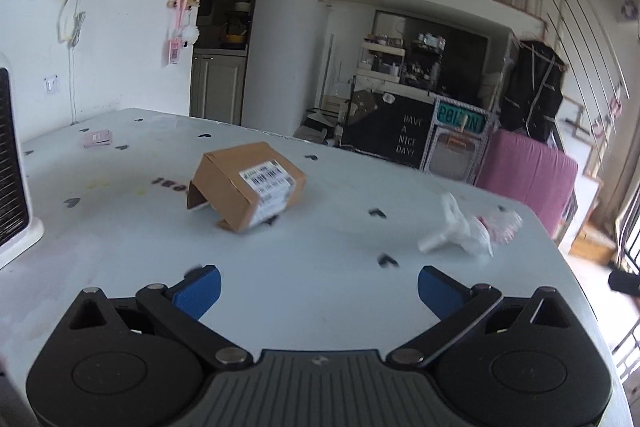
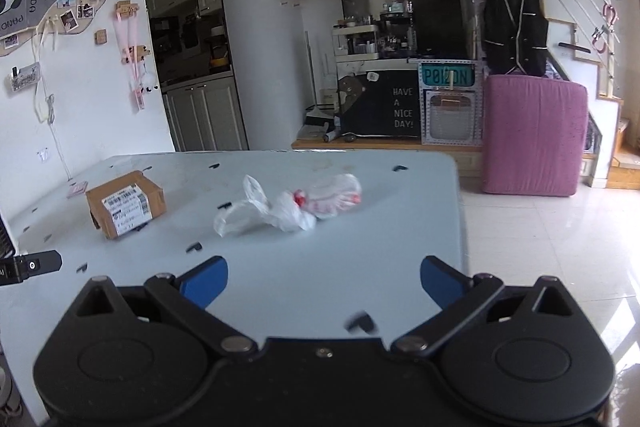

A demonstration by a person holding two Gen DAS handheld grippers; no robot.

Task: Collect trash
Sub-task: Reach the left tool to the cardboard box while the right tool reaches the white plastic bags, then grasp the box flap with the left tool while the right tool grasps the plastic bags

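I see cardboard box (image 1: 246, 185) mid-worktop (image 1: 120, 247) | crumpled plastic bag (image 2: 288, 207) right of box, apart | left gripper (image 1: 319, 285) jaws spread, empty | right gripper (image 2: 324, 279) jaws spread, empty

The counter (image 2: 400, 227) is pale grey-blue, with rounded corners and small dark heart-shaped marks scattered over its top. A brown cardboard box (image 2: 126, 203) with a white barcode label lies on it toward the left, one flap hanging open. Well apart to its right lies a crumpled clear plastic bag (image 2: 288, 207) with something red and white inside. Near the far left edge lies a small pink item (image 1: 98, 138), possibly a card.
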